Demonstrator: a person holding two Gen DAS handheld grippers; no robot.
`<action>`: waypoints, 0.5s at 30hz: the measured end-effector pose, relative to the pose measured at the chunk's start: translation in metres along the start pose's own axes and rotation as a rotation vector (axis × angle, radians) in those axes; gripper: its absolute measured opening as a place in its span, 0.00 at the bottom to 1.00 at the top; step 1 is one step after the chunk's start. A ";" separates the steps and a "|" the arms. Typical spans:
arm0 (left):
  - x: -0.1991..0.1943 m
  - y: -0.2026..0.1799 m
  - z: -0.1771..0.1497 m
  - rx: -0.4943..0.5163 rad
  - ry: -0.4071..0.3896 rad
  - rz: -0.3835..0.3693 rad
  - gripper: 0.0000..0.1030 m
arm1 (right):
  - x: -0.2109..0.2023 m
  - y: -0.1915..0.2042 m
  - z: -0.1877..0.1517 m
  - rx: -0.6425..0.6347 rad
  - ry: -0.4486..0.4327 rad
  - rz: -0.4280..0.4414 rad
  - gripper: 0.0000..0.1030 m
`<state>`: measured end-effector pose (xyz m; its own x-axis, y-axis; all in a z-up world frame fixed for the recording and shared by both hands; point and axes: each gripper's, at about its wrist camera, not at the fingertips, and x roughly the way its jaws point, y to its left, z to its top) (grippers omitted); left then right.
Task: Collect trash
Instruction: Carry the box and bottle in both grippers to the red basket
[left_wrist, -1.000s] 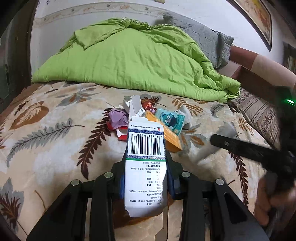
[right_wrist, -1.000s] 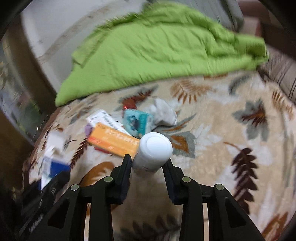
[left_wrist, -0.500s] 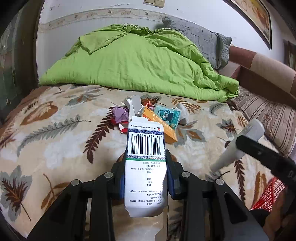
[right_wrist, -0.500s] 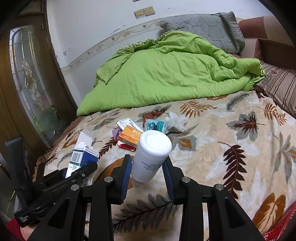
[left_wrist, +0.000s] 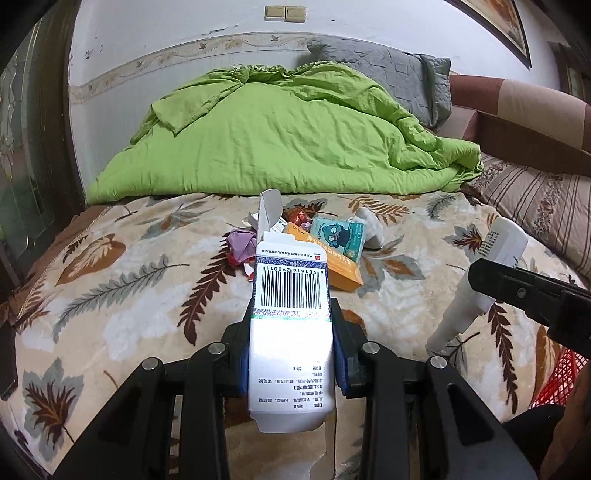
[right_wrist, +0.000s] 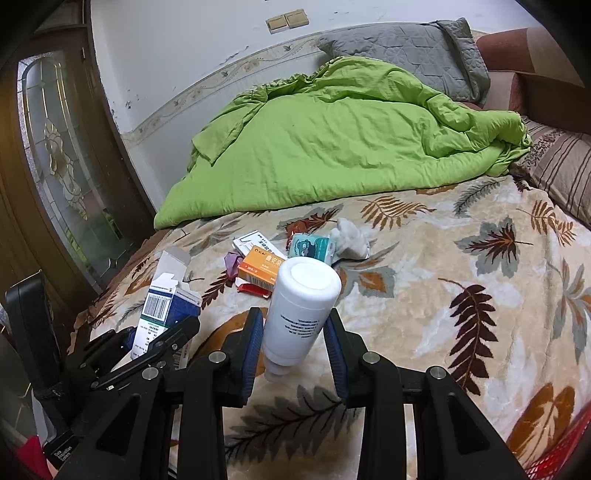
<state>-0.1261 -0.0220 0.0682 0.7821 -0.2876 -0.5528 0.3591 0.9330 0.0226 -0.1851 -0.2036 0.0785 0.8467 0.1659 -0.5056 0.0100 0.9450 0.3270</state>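
Note:
My left gripper (left_wrist: 291, 343) is shut on a white and blue carton with a barcode (left_wrist: 290, 317), held above the leaf-patterned bedspread. It also shows in the right wrist view (right_wrist: 162, 310). My right gripper (right_wrist: 295, 343) is shut on a white plastic bottle (right_wrist: 301, 299), held bottom-forward; it shows at the right of the left wrist view (left_wrist: 476, 280). More trash lies in a pile at mid-bed: an orange box (left_wrist: 332, 262), a teal packet with a bear (left_wrist: 338, 236), a purple wrapper (left_wrist: 242, 242), a crumpled tissue (right_wrist: 349, 238).
A green duvet (left_wrist: 280, 136) and a grey pillow (left_wrist: 388, 74) are heaped at the far side of the bed. A red mesh basket (left_wrist: 557, 376) sits at the lower right. A striped pillow (left_wrist: 535, 199) lies right. A wooden glass door (right_wrist: 62, 166) stands left.
Both grippers have pulled back and up from the pile with their items. The right gripper has steadied and now sits to the right of the left one; the red basket has come into view.

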 end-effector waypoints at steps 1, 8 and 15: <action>0.000 -0.001 -0.001 0.001 -0.001 0.001 0.32 | 0.000 0.000 0.001 0.002 0.001 0.000 0.35; 0.000 -0.003 -0.001 0.004 0.000 0.001 0.32 | 0.001 -0.002 0.001 0.008 0.005 0.002 0.35; 0.000 -0.005 -0.001 0.003 0.000 0.003 0.31 | 0.001 -0.003 0.001 0.011 0.004 0.003 0.35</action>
<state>-0.1285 -0.0259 0.0674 0.7830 -0.2848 -0.5530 0.3581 0.9333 0.0263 -0.1837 -0.2062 0.0780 0.8446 0.1700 -0.5076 0.0131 0.9414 0.3370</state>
